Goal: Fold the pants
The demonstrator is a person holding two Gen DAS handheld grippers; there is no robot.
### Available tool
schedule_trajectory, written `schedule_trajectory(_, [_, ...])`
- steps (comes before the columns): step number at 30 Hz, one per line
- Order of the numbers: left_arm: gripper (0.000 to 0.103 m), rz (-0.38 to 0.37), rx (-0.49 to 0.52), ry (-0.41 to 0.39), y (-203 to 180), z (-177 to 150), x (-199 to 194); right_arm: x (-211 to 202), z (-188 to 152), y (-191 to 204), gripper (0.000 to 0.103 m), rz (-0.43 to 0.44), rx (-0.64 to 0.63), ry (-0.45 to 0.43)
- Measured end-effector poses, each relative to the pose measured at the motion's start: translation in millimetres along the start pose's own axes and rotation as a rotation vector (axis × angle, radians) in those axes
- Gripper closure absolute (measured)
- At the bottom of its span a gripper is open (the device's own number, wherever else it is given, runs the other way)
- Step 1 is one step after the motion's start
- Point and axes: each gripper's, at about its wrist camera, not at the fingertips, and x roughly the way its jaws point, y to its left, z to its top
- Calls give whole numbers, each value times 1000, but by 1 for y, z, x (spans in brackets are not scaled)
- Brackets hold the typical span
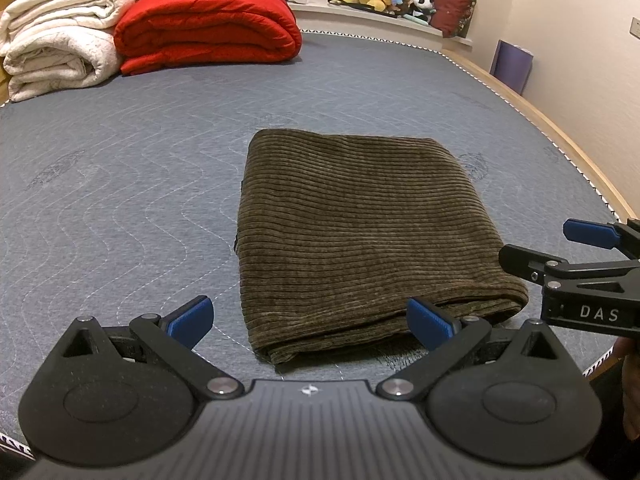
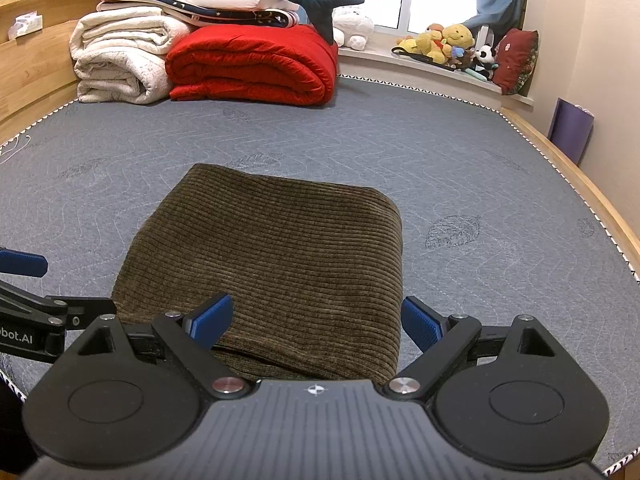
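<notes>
Left wrist view showed the pants [image 1: 360, 232], olive-brown wide-wale corduroy, lying as a compact rectangular bundle of several layers on the grey quilted mattress [image 1: 120, 184], near its front edge. Right wrist view showed the same bundle [image 2: 272, 264] directly ahead of that camera.

Left hand-held gripper [image 1: 310, 322] stood with jaws spread wide and empty, the near fold of the bundle lying between and just beyond its blue pads [image 1: 192, 322]. Right hand-held gripper [image 2: 316, 322] was likewise spread and holding nothing, with the near right part of the bundle between its pads; whether either pad touched the cloth could not be determined.

Handling assessment: the fabric appeared soft, thick and fairly heavy for cloth, not fragile. The ribbed pile should give the pads good friction. It would likely drape and sag if lifted by one point only. The rounded near fold looked bulky, so a wide jaw opening would be needed to take all layers; the near corners appeared the soundest holds for any further fold or straightening.

Not verifiable: waistband, leg ends and pockets were concealed inside the folds, so the layer count and the garment's orientation remained unknown. The underside and far edge were hidden. Each gripper's body blocked the closest strip of mattress. A red quilt [image 1: 208, 28] and white blankets [image 1: 56, 36] lay well apart at the far end.
</notes>
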Motion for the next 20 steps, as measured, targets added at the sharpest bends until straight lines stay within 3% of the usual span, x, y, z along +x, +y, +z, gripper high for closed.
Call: schedule_trajectory(20, [0, -10, 8, 2, 3, -3, 2, 3, -3, -1, 11, 3, -2, 6])
